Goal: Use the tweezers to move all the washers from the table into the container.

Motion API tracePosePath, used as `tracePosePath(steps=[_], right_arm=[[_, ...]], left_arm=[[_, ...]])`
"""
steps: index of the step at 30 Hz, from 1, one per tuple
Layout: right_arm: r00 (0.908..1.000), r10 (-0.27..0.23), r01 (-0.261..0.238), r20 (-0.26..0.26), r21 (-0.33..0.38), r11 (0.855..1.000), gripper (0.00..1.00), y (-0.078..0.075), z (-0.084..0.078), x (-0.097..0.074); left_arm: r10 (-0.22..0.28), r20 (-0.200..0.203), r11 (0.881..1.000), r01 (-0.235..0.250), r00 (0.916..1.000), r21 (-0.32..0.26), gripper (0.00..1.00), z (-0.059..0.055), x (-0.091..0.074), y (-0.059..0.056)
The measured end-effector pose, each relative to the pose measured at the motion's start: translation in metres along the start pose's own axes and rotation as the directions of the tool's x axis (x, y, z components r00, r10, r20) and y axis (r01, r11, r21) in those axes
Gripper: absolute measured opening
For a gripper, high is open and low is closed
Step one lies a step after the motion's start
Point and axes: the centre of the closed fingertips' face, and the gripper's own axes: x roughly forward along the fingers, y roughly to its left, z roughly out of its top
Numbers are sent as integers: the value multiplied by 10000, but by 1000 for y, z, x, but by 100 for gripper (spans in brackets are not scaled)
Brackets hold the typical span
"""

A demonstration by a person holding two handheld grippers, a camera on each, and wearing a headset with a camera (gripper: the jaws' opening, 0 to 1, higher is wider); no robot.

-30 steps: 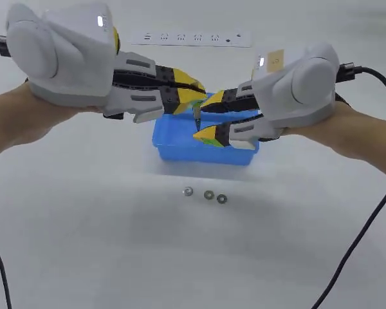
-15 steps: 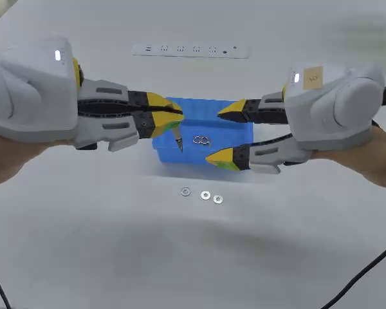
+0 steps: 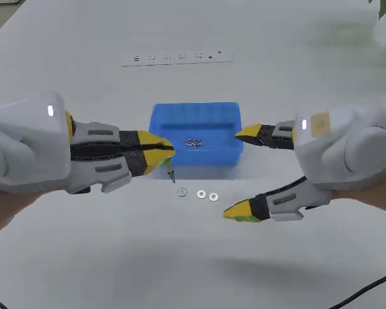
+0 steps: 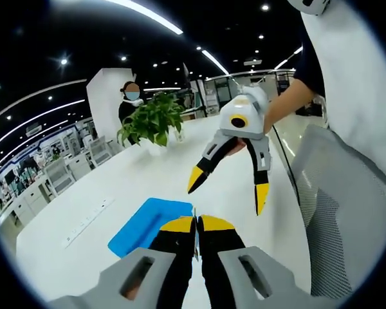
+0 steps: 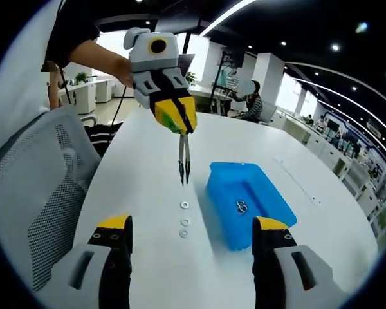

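Left tongs [image 3: 162, 153] are clamping tweezers [image 3: 170, 172]; washers [image 3: 201, 194] are lying between them and right tongs [image 3: 233, 174], gaping apart.

Open-plan office: desk rows [image 4: 61, 177], mesh chair [image 5: 32, 193], ceiling strip lights [image 4: 151, 18], potted plant [image 4: 151, 122].

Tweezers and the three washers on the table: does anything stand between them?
Nothing visible does. The tweezers, clamped in the left gripper, point down at bare table just beside the washers. The open right gripper sits off to their other side.
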Motion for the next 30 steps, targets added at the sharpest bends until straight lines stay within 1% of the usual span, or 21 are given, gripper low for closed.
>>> tracePosePath(steps=[2,4,8,9,11,12,14,15,16,20,22,23,24,27,30], right_arm=[[10000,-33,34,-56,65,10000,82,2,-5,-1],[9999,19,-16,-129,274,9996,82,6,-13,-3],[9995,-50,66,-307,550,9985,85,10,-24,-3],[9989,-269,289,-373,533,9982,87,7,-27,-4],[9943,-895,933,-574,672,9934,96,-3,-33,-6],[9945,-891,931,-551,759,9928,100,-4,-33,-6],[9957,-792,836,-474,983,9916,98,-3,-34,-7],[9955,-803,852,-499,1069,9906,98,-3,-36,-7],[9955,-786,840,-534,1077,9906,98,-2,-37,-6],[9953,-644,723,-721,1121,9911,99,6,-44,-1],[9947,-724,805,-729,1156,9900,97,7,-47,2],[9948,-717,800,-728,1178,9898,95,7,-47,3],[9953,-630,722,-730,1313,9887,95,10,-48,5],[9962,-587,674,-640,1437,9873,95,12,-45,6],[9958,-693,776,-599,1487,9858,94,11,-45,7]], left_arm=[[-77,20,10000,77,10000,27,5,-1,1,-3],[-142,48,9999,142,9999,32,5,-2,3,-5],[-225,43,9997,225,9997,-122,5,-9,7,-6],[-217,148,9993,221,9997,-288,5,-11,8,-6],[-143,276,9990,155,9995,-429,5,-13,9,-5],[-114,308,9986,130,9995,-514,5,-14,10,-4],[-87,394,9977,114,9992,-671,5,-16,11,-4],[-92,371,9975,118,9993,-699,5,-17,12,-4],[-105,327,9974,128,9994,-708,5,-19,13,-4],[-121,332,9971,146,9994,-743,5,-22,14,-5],[-121,372,9966,151,9992,-809,5,-22,14,-4],[-90,357,9967,119,9993,-804,5,-24,15,-3],[-83,341,9967,110,9994,-804,5,-24,15,-2],[-131,294,9962,156,9995,-851,5,-26,15,-2],[-183,359,9961,213,9992,-862,5,-25,16,-4]])
